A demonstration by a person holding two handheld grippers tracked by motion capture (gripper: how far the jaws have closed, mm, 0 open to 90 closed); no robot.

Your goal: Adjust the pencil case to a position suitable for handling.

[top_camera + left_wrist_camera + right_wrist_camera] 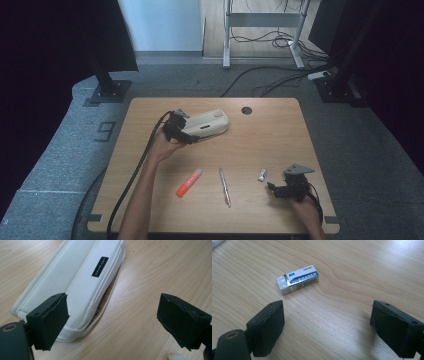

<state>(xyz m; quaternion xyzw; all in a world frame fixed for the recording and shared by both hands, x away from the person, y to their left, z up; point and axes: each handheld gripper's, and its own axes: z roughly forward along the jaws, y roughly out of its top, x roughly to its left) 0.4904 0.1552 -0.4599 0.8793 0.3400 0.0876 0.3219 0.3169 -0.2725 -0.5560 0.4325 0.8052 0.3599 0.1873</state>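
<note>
A white zippered pouch [211, 122] lies flat at the back of the wooden table [280, 135]. My left gripper [191, 135] rests at its near left end, jaws open. In the left gripper view the pouch [82, 277], with a small black label, runs away from the left jaw, and my left gripper [113, 305] has bare wood between its jaws. A small white eraser [262, 174] with a blue band lies at the front right. My right gripper [272, 187] sits open just in front of it. In the right gripper view the eraser [297, 279] lies beyond my right gripper [327, 312].
An orange marker [189, 182] and a slim pen [225, 187] lie near the front middle of the table. A black round cable hole [246, 110] sits at the back edge. Black cables trail from both grippers toward the front edge.
</note>
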